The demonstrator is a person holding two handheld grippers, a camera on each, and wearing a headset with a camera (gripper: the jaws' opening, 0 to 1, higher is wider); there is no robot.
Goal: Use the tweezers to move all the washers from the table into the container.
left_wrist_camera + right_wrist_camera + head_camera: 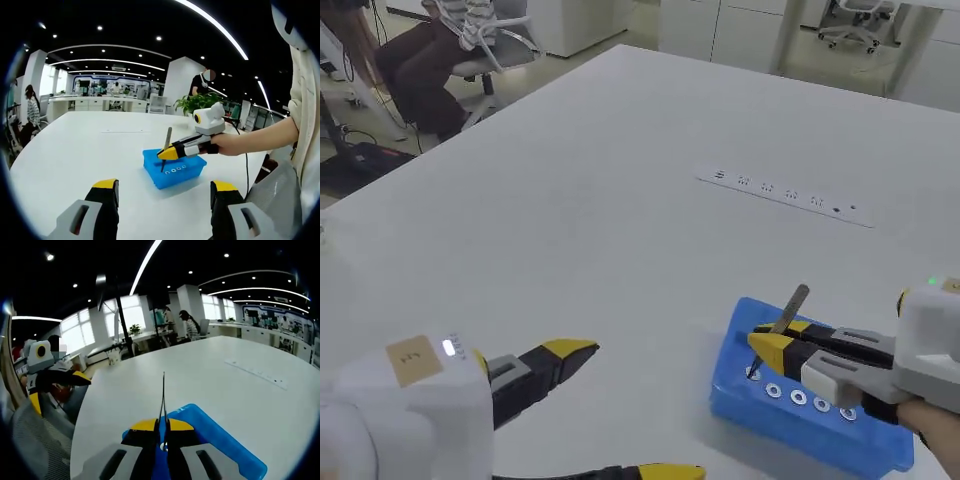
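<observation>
Four washers [798, 398] lie in a row on the floor of the blue container [770, 422], which sits on the white table [620, 200] at the lower right of the head view. The right gripper [767, 345] has its jaws pinched tight on the tweezers [788, 312], whose tips point down into the near-left end of the container, just beside the row. Whether a fifth washer sits between the tips is too small to tell. The step in hand looks like a drop-off: the next move would call for easing the squeeze so the tips part, then lifting the tweezers straight up clear of the wall. The left gripper [642, 408] hovers over the table at the lower left, its jaws spread wide with nothing in them. Whether more washers wait on the table cannot be told; a flush power strip [785, 192] lies at the upper right.
</observation>
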